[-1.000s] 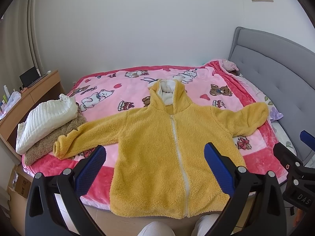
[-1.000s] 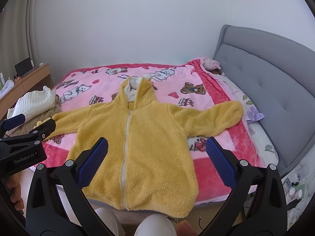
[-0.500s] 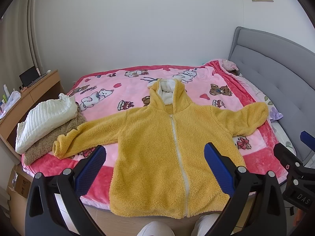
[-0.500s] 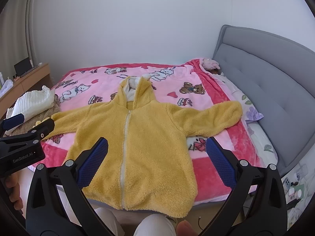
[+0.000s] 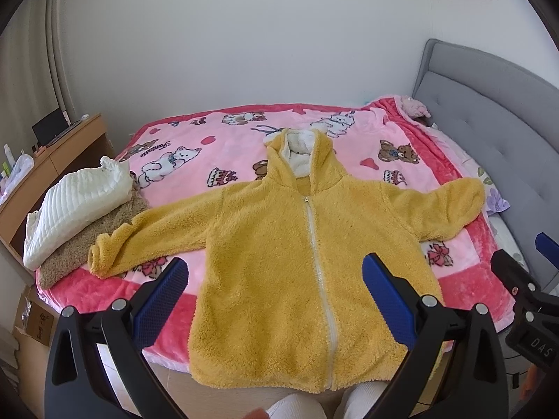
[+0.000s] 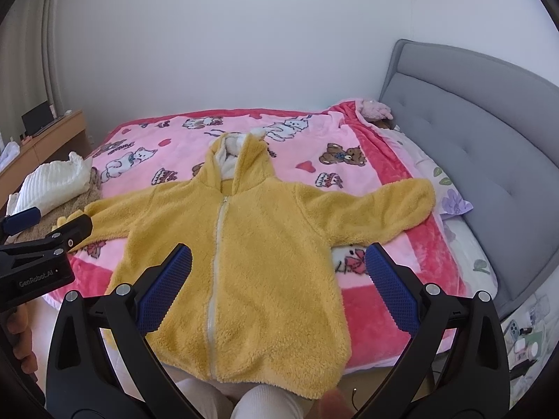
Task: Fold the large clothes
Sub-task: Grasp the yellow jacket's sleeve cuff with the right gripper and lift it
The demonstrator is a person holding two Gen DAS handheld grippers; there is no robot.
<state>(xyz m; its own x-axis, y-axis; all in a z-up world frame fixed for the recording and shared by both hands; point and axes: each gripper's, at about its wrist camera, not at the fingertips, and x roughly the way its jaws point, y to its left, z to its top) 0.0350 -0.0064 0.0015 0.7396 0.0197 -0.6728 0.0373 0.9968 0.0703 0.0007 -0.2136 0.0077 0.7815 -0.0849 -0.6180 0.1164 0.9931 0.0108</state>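
- Left wrist view: the yellow fleece hoodie lies face up and zipped on the pink blanket, hood toward the wall, both sleeves spread out, its hem hanging just over the near edge of the bed.
- The left gripper hangs above the hoodie's lower half with its blue pads wide apart, holding nothing and clear of the cloth.
- Left of the hoodie, a white folded garment sits on top of a brown one; the hoodie's left cuff ends just beside that pile.
- Right wrist view: the right gripper is also spread wide and empty, poised over the hoodie near its hem.
- To the right of the hoodie, its other sleeve reaches toward the grey headboard, ending near the pillow.
- By my reckoning the hoodie is laid out and ready, but no fold has been made yet.
- The next move probably calls for each gripper to reach out to a cuff, pinch the thick fleece firmly, and bring the sleeves in across the chest. The pile is bulky, so a shallow pinch could slip.
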